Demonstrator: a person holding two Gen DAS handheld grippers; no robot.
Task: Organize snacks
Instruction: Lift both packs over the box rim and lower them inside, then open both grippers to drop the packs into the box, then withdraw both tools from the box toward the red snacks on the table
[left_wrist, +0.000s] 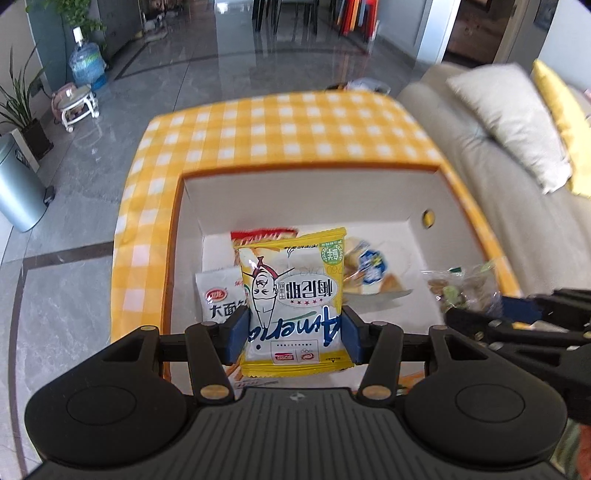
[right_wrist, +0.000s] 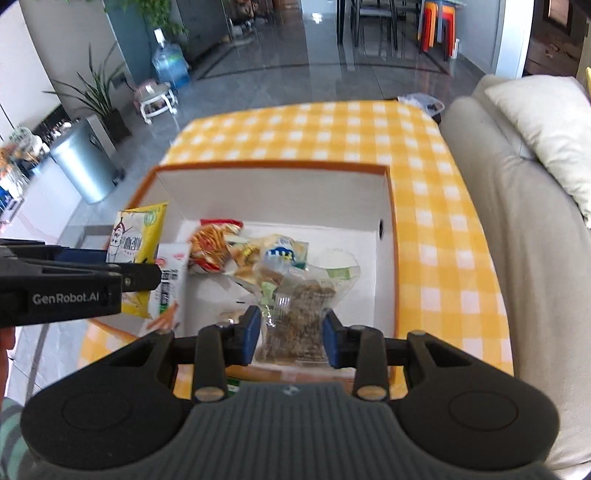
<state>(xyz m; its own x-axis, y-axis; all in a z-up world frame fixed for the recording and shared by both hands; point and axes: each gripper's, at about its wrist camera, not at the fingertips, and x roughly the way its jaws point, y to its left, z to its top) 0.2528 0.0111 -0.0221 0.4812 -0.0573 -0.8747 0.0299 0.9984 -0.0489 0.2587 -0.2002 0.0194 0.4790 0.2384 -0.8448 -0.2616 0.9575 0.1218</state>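
Note:
My left gripper (left_wrist: 295, 328) is shut on a yellow snack packet (left_wrist: 295, 288), which it holds upright over the near part of a white box with an orange rim (left_wrist: 295, 199). Both blue pads press the packet's sides. My right gripper (right_wrist: 291, 332) is shut on a clear bag of brown seeds (right_wrist: 299, 317) above the same box (right_wrist: 273, 192). In the box lie a red packet (right_wrist: 214, 240), a white packet (left_wrist: 218, 295) and a bread pack with a blue label (right_wrist: 280, 254). The left gripper (right_wrist: 129, 264) shows at the left edge of the right wrist view with its yellow packet (right_wrist: 136, 236).
The box stands on a table with a yellow checked cloth (left_wrist: 295, 125). A beige sofa (left_wrist: 480, 166) with cushions runs along the table's right side. On the grey tiled floor to the left stand a metal bin (left_wrist: 18, 192), a plant and a water bottle (left_wrist: 86, 62).

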